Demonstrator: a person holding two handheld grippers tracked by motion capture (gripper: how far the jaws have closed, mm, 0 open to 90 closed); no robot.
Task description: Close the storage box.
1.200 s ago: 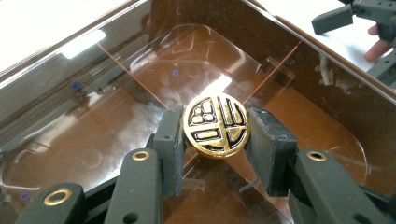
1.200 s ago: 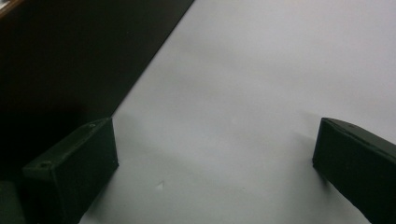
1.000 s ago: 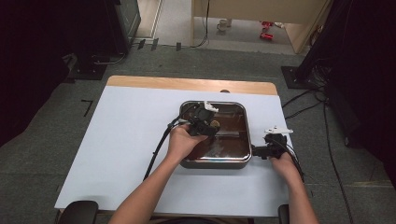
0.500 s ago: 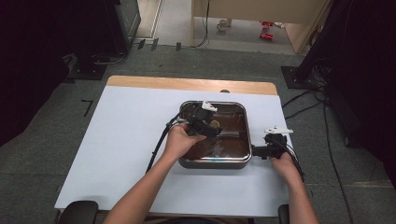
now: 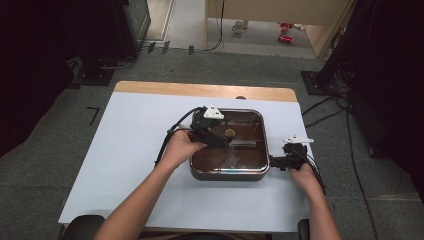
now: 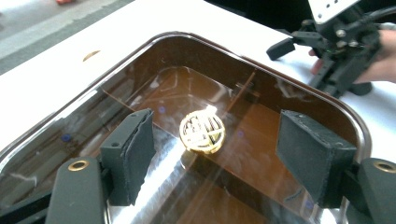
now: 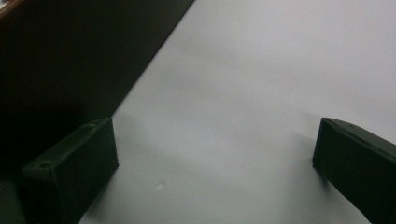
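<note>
Gold knob (image 6: 202,132) on lid (image 6: 261,140) faces up; left gripper (image 6: 215,158) jaws just opening, prob. clear.

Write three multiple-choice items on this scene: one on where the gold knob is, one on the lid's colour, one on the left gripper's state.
1. Where is the gold knob?
A. on the bare table
B. at the middle of the glass lid
C. between the right gripper's pads

2. What colour is the lid?
A. brown tinted
B. blue
C. green

3. How does the left gripper stand?
A. shut on the knob
B. shut on the pan's rim
C. open, pads clear of the knob

Answers: 1 B, the left gripper view shows the knob on the middle of the lid that lies on the pan. 2 A, the glass looks brown in the high view and the left gripper view. 3 C, the jaws have just been opening, and both pads stand apart on either side of the knob, which sits beyond them.
</note>
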